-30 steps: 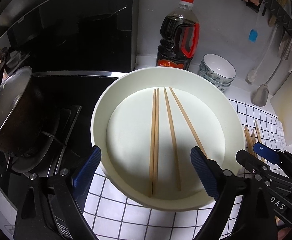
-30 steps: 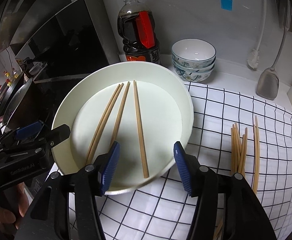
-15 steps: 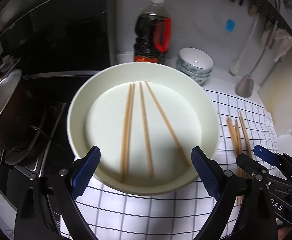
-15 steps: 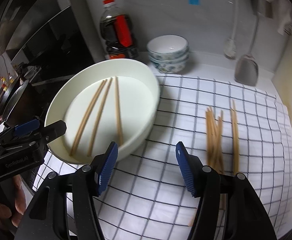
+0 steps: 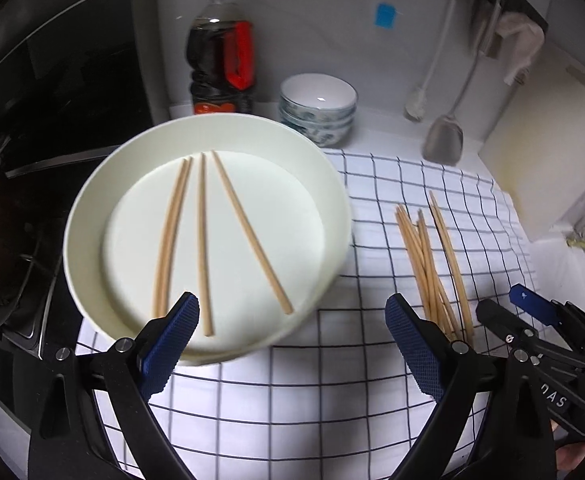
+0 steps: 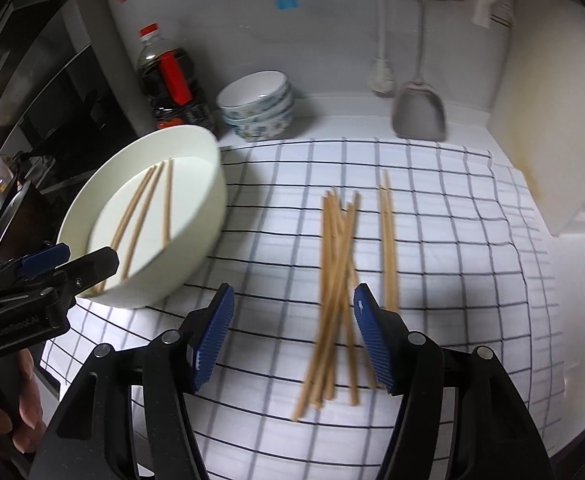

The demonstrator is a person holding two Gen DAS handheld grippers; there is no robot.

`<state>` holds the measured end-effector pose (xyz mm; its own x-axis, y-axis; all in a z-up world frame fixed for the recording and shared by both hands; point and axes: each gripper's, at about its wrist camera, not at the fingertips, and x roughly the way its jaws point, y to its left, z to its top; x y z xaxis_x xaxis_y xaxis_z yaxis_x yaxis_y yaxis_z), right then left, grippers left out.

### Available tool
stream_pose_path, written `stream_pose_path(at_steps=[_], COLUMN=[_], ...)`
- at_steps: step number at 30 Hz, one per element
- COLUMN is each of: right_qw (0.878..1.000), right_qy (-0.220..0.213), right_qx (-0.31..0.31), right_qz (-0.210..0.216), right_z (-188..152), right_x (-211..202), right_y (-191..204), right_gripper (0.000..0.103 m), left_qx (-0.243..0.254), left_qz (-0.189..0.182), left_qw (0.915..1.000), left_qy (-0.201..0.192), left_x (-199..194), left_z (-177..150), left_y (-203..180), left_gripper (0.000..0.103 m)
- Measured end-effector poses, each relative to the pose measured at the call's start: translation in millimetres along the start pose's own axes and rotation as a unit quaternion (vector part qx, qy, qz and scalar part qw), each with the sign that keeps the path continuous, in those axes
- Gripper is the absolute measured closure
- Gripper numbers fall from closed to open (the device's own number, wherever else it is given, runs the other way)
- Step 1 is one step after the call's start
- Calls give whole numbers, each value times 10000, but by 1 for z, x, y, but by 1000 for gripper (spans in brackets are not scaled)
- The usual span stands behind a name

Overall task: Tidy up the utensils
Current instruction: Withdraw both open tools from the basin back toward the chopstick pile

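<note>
A loose bundle of chopsticks lies on the checked cloth, its near ends between the wide-apart fingers of the right hand-held gripper, which holds nothing. Four more chopsticks lie in the white bowl to the left. The left hand-held gripper is wide open and empty. Behind stand stacked bowls, a dark sauce bottle and a hanging spatula. The right gripper's body shows the letters "DAS".
</note>
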<state>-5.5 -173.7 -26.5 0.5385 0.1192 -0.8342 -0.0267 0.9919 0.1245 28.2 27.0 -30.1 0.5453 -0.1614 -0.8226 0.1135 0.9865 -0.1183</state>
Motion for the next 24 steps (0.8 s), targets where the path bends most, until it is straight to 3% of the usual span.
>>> stream_pose_path(at_steps=[15,24], right_qw=[9983,9979], right_qy=[269,402], right_qx=[334,270], right_qz=[-388,-428], right_z=[-37,-52], right_x=[16,44], right_y=[-81,-101], right_gripper=[43,43], left_qx=[244,382], left_qz=[-77,41], left_qw=[9996,9987], left_qy=[154,335], left_x=[26,59], left_z=[-22,-40], left_y=[-62,-90], left_gripper=[11,11])
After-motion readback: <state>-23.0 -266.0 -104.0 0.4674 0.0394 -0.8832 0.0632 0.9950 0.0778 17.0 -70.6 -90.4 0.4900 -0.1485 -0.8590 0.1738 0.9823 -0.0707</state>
